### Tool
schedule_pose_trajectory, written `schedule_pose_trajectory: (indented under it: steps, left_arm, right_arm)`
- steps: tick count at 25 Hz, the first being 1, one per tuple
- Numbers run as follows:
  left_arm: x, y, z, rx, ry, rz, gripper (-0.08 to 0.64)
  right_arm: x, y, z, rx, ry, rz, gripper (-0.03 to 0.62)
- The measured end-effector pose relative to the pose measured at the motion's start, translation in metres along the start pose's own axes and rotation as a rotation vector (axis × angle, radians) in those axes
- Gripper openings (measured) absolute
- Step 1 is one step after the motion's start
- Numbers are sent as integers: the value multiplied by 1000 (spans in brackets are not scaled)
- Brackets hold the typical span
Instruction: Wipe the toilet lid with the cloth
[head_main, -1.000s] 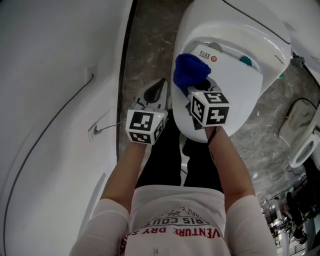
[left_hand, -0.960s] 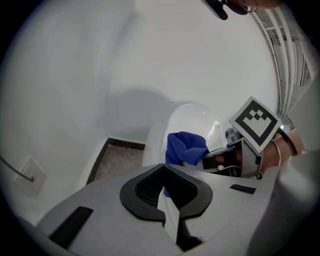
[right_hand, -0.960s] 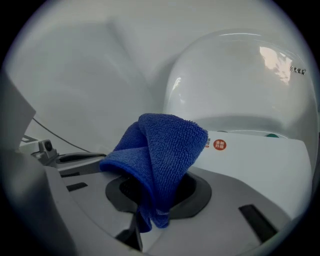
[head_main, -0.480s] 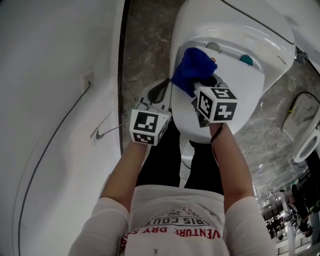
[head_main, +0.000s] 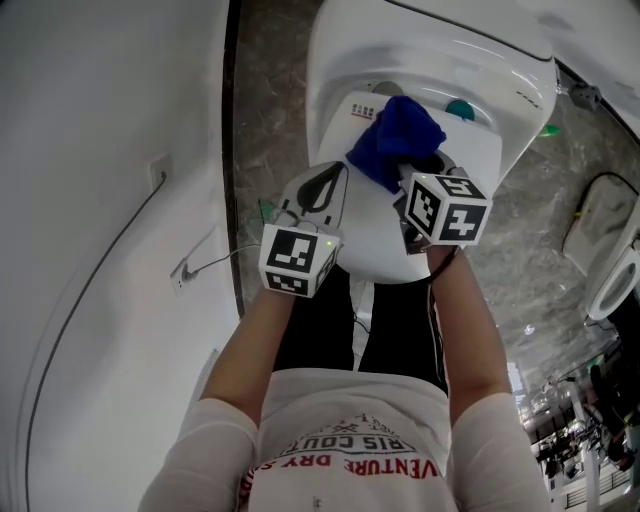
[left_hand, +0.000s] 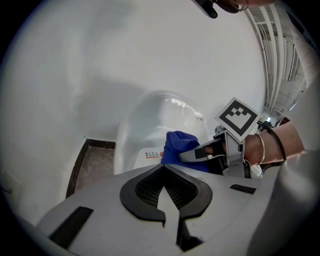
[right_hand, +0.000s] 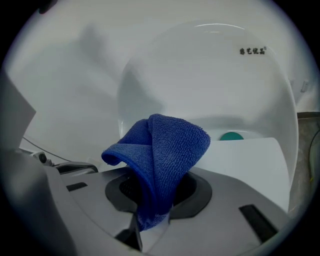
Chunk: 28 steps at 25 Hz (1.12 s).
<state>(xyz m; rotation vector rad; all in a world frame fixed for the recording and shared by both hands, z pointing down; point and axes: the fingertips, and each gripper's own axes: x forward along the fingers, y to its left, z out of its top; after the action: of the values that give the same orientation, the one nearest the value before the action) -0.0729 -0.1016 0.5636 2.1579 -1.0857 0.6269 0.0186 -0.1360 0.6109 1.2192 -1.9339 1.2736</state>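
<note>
The white toilet lid lies shut in front of me, also seen in the right gripper view. A folded blue cloth rests on the lid's rear half, between a printed label and a teal button. My right gripper is shut on the cloth, which bulges up out of the jaws. My left gripper hovers by the lid's left front edge, shut with nothing in it. The left gripper view shows the cloth and the right gripper's marker cube.
A white curved wall with a cable and a socket runs along the left. Grey marble floor lies between it and the toilet. Another white fixture stands at the right edge. My legs in black trousers stand at the toilet's front.
The right gripper has carried the cloth from the lid's left front part toward its rear, near the label and button. The left gripper has stayed beside the lid's left edge.
</note>
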Motion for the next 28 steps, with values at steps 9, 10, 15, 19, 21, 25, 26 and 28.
schedule_pose_trajectory:
  steps: [9, 10, 15, 19, 21, 25, 26, 28]
  left_arm:
    - [31, -60, 13, -6, -27, 25, 6]
    - [35, -67, 15, -6, -30, 26, 6]
    - [53, -101, 17, -18, -36, 40, 6]
    - [65, -126, 16, -28, -30, 44, 6]
    - [70, -135, 14, -41, -29, 49, 6]
    - [73, -147, 11, -53, -27, 64, 6]
    - [72, -150, 10, -52, -28, 65, 6]
    - [69, -152, 8, -54, -27, 66, 6]
  right_arm:
    - [-44, -73, -3, -25, 25, -30, 87]
    - [-48, -81, -3, -26, 26, -31, 87]
    - [-72, -121, -8, -29, 42, -44, 87]
    - [-88, -155, -11, -57, 79, -59, 87]
    - [-93, -169, -13, -79, 103, -66, 87]
    - [-102, -188, -19, -117, 122, -87, 87]
    - [-104, -192, -21, -128, 125, -97, 87]
    - [-109, -202, -23, -152, 134, -131, 87]
